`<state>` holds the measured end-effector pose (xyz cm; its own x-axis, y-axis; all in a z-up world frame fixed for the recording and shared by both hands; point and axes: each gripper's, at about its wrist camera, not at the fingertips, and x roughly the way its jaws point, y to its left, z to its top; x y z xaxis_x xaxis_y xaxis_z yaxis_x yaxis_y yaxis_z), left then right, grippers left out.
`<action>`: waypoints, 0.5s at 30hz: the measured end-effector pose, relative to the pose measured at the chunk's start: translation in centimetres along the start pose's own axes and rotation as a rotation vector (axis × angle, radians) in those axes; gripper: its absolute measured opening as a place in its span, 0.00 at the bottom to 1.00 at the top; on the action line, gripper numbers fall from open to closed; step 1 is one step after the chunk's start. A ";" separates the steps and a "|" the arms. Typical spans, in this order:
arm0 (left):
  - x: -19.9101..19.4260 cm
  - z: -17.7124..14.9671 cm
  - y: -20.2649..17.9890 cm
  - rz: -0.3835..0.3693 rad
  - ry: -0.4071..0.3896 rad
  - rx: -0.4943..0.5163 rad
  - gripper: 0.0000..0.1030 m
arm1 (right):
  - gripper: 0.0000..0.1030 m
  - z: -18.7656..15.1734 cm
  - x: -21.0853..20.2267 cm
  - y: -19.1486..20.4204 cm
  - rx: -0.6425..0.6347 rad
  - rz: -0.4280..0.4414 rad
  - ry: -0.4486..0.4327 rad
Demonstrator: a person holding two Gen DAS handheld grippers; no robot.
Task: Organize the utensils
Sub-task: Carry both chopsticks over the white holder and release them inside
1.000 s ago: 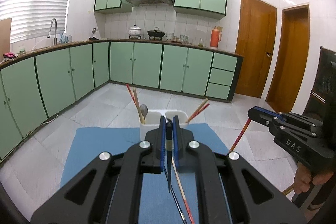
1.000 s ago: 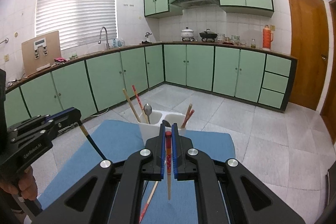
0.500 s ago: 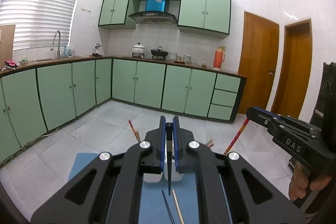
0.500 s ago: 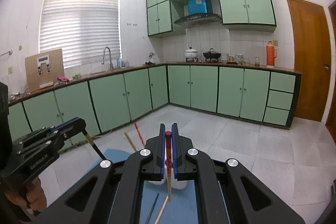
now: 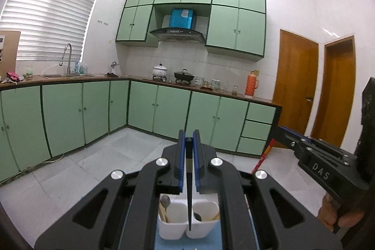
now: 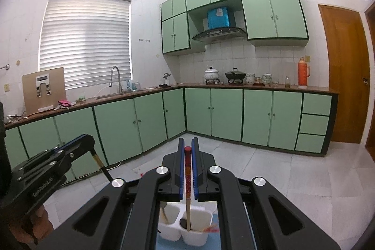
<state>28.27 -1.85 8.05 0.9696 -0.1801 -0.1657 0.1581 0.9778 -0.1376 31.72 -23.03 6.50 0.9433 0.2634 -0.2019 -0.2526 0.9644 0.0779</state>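
My left gripper is shut on a black chopstick that hangs down, its tip over the divider of the white two-compartment utensil holder. The holder's left compartment has a spoon and wooden chopsticks in it. My right gripper is shut on a red-topped wooden chopstick, whose tip points into the right compartment of the holder. Each gripper shows in the other's view: the right gripper with its red chopstick, the left gripper with its black one.
The holder stands on a blue mat, mostly hidden under the gripper bodies. Beyond are a tiled floor, green base cabinets and wooden doors. A hand holds the right gripper's handle.
Both grippers have risen and come over the holder, which has dropped to the bottom of both views. The loose chopsticks on the mat have left view. Both grips are unchanged.
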 end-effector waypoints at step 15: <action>9.0 -5.6 1.8 0.042 0.119 -0.007 0.05 | 0.06 -5.3 8.2 -1.5 0.002 -0.030 0.137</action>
<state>36.26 -2.34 0.86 0.9463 -0.1508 -0.2859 0.1160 0.9841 -0.1348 38.64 -22.17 -0.43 0.9122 0.2354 -0.3353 -0.2245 0.9718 0.0716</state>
